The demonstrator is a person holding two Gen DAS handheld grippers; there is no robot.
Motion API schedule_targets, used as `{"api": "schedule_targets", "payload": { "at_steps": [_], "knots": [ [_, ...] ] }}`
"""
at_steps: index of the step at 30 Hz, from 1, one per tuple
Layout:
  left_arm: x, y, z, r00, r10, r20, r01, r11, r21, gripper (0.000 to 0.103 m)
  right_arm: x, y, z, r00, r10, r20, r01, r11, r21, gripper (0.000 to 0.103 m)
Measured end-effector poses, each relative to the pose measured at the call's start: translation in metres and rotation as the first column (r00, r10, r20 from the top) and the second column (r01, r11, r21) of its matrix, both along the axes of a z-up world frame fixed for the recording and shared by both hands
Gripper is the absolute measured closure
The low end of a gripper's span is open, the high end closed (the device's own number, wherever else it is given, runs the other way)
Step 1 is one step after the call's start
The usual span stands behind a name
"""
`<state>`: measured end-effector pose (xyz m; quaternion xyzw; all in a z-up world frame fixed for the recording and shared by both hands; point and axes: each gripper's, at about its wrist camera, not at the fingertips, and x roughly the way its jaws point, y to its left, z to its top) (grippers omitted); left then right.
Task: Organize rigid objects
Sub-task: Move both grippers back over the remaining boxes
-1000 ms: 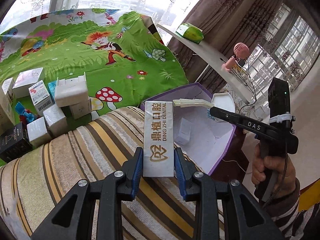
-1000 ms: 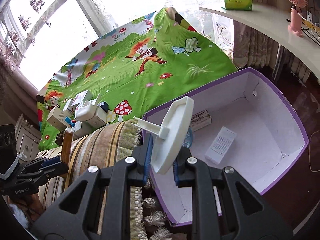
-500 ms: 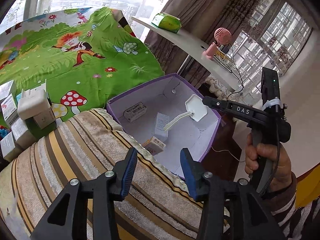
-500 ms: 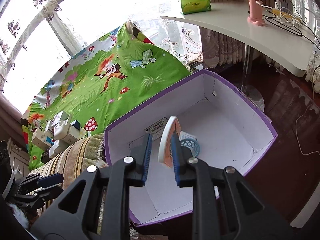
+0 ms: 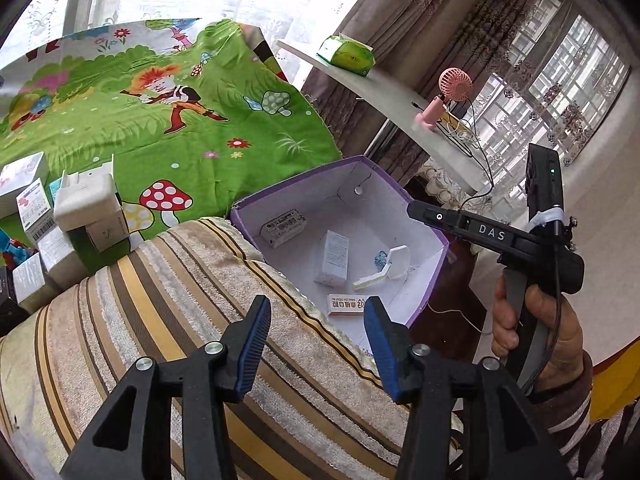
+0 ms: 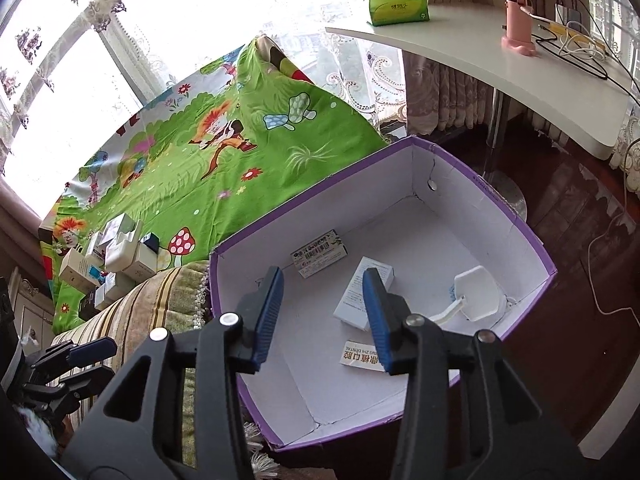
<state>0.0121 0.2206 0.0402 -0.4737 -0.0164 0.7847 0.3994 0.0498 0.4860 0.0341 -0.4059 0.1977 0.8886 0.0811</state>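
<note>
A purple box (image 5: 434, 264) (image 6: 520, 224) with a white inside stands beside the striped cushion. In it lie the Ding Zhi Dental carton (image 5: 346, 306) (image 6: 358, 358), a white scoop-like plastic piece (image 5: 390, 264) (image 6: 476, 300), a white carton (image 5: 333, 258) (image 6: 362, 296) and a barcode carton (image 5: 283, 227) (image 6: 319, 254). My left gripper (image 5: 316, 344) is open and empty above the cushion, just short of the box. My right gripper (image 6: 324, 316) is open and empty above the box; its body shows in the left wrist view (image 5: 492, 236).
A striped cushion (image 5: 160, 320) lies under my left gripper. Several small cartons (image 5: 86, 204) (image 6: 120, 256) stand on the green cartoon sheet (image 5: 160, 120). A white shelf (image 6: 500, 60) holds a green tissue pack (image 6: 396, 4) and a pink fan (image 6: 518, 4). Dark floor lies right of the box.
My left gripper opened and let the dental carton drop into the box. My right gripper opened and released the white scoop piece into the box. Both are now empty.
</note>
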Motion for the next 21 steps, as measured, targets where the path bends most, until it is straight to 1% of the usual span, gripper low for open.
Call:
{"api": "schedule_targets", "payload": {
  "at_steps": [4,7,12,16,21],
  "knots": [
    [-0.004,-0.013,0.001,0.999,0.036,0.0,-0.036,0.999,0.01,0.053,-0.002,-0.005,0.0,1.0,0.017,-0.003,-0.017,1.0,-0.015,0.056],
    [-0.009,-0.026,0.001,0.997,0.075,0.003,-0.075,0.997,0.018,0.053,-0.005,-0.011,0.0,1.0,0.027,-0.002,-0.027,0.999,-0.019,0.049],
    [-0.018,-0.055,0.002,0.988,0.152,0.003,-0.152,0.988,0.028,0.053,-0.011,-0.024,-0.001,0.998,0.058,0.005,-0.058,0.998,-0.018,0.048],
    [-0.027,-0.086,0.002,0.973,0.231,0.006,-0.231,0.972,0.034,0.053,-0.017,-0.037,-0.003,0.996,0.092,0.014,-0.092,0.996,-0.018,0.048],
    [-0.037,-0.123,-0.003,0.945,0.328,0.02,-0.328,0.944,0.035,0.053,-0.026,-0.057,-0.007,0.99,0.138,0.032,-0.137,0.99,-0.018,0.046]
  ]
}}
